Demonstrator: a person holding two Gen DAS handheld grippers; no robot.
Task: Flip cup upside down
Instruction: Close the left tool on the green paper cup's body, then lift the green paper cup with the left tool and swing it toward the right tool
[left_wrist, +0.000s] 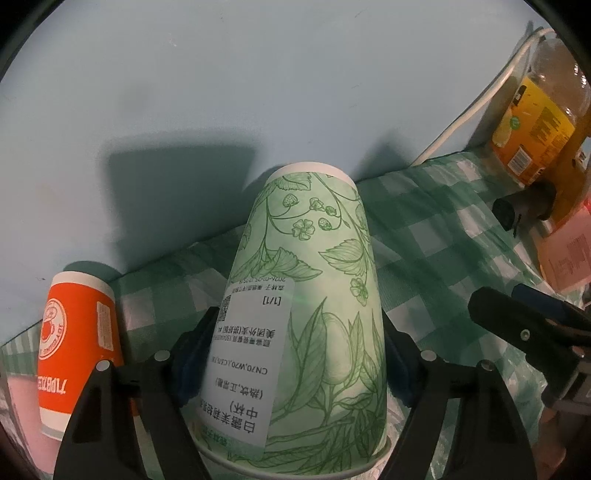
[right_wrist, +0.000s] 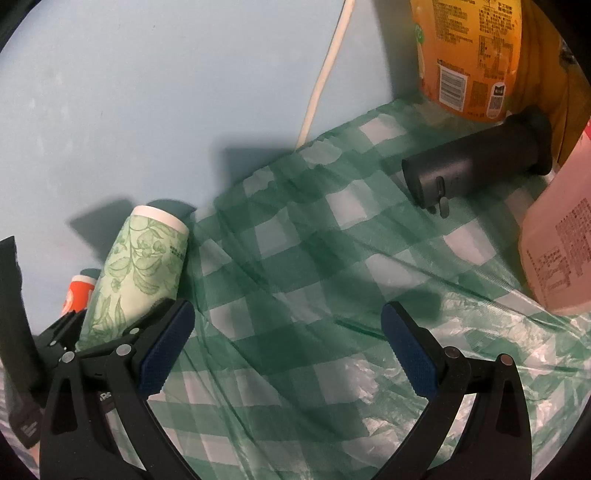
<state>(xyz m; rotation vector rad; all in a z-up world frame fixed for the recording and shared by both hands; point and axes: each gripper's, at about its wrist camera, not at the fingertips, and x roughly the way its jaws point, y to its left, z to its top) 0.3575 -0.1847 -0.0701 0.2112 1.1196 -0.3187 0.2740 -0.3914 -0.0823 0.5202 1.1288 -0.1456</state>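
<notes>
Item: green cup (left_wrist: 306, 317), inverted, pinched in my left hand-held gripper (left_wrist: 295, 365). Right hand-held gripper (right_wrist: 288, 347) spread (idle, 3 o'clock). Next, I judge: lower rim-down onto counter (right_wrist: 295, 258).

I see a table under a green-and-white checked plastic cloth (right_wrist: 295, 258), wrinkled. On it: an orange cup (left_wrist: 77, 343) inverted, a dark cylindrical device (right_wrist: 476, 158) lying sideways, a yellow-labelled bottle (right_wrist: 469, 55), a pink carton (right_wrist: 561, 236).
</notes>
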